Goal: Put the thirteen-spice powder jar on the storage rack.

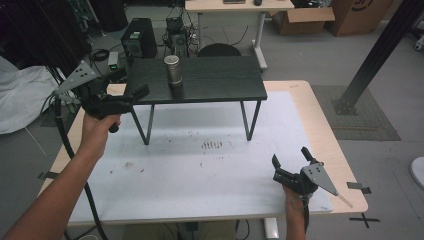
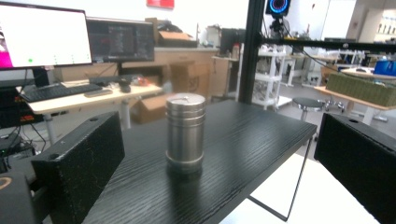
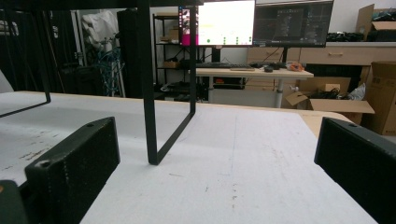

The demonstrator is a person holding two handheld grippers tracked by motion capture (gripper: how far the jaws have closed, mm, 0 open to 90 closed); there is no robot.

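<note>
the right gripper (image 1: 287,170) idles at the lower right of the high view, jaws wide, empty, low over the white table (image 1: 200,185). at upper left the left gripper (image 1: 131,96) is the nearer one — jaws spread wide, aimed at the steel canister (image 2: 186,133) standing upright on the black raised shelf (image 1: 220,82), straight ahead, not yet touching. the canister's far side is hidden.
</note>
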